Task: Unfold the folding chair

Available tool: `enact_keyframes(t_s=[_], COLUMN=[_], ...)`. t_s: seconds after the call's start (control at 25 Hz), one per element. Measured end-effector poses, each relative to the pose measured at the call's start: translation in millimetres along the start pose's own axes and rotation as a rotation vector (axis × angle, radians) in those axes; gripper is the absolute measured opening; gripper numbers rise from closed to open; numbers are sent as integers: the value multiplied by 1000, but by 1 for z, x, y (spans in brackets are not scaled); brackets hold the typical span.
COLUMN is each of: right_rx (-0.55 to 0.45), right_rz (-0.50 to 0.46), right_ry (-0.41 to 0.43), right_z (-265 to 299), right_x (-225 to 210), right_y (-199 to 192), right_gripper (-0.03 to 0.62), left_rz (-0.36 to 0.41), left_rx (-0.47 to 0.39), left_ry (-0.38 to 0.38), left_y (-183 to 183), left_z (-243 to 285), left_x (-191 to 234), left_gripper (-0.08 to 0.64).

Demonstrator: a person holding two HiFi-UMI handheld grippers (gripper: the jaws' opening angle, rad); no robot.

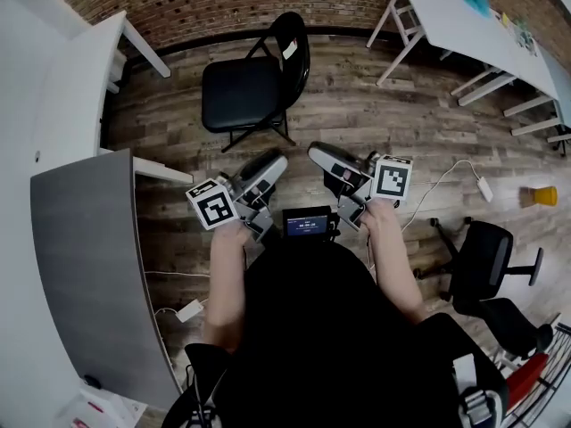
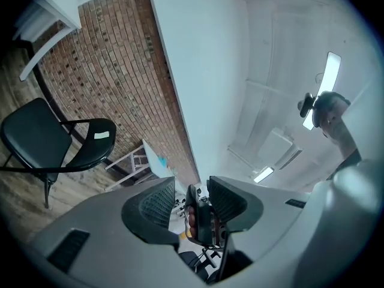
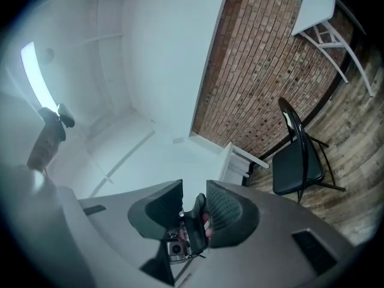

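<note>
The black folding chair (image 1: 254, 83) stands unfolded on the wood floor, seat level, backrest toward the brick wall. It also shows at the left of the left gripper view (image 2: 48, 143) and at the right of the right gripper view (image 3: 300, 158). My left gripper (image 1: 272, 169) and right gripper (image 1: 319, 155) are held close to the body, well short of the chair, tips turned toward each other. Both are open with nothing between their jaws. Past the left gripper (image 2: 192, 200) and the right gripper (image 3: 194, 206), each view shows only the other gripper.
White trestle tables stand at the back right (image 1: 473, 25) and back left (image 1: 62, 69). A grey panel (image 1: 89, 266) runs along my left. A black office chair (image 1: 486, 261) is at my right, with a cable and adapter (image 1: 484, 188) and a yellow object (image 1: 542, 195) on the floor.
</note>
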State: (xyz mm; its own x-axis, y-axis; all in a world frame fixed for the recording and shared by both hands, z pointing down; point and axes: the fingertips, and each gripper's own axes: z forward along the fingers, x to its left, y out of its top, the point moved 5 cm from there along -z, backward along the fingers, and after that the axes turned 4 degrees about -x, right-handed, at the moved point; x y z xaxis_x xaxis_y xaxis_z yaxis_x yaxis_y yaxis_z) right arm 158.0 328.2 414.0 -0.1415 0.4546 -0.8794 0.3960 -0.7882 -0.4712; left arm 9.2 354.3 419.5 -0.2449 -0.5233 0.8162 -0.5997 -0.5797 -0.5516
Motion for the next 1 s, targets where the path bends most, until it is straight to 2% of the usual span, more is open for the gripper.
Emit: enact_keyframes(t_s=[0.08,0.2,0.56,0.72,1.0], right_rx=[25,79,230,242,220], right_rz=[-1,-59,-176,-189,-171], right_ry=[0,-11,-147,-188,-198], right_z=[7,21,41,36,24], right_x=[0,3,6,4,-1], right_y=[-5,-8,-14,-13,-6], right_gripper=[129,126,118,115,109], left_rz=[-5,-17,-44,-47,-55], left_rx=[2,0,-14,-9,4], left_ry=[5,12,49,46,42], left_y=[-1,-3,3,-1,-9], left_z=[-2,-5,-8,-5,6], left_x=[1,3,6,5,7], left_gripper=[193,193,184,183,183])
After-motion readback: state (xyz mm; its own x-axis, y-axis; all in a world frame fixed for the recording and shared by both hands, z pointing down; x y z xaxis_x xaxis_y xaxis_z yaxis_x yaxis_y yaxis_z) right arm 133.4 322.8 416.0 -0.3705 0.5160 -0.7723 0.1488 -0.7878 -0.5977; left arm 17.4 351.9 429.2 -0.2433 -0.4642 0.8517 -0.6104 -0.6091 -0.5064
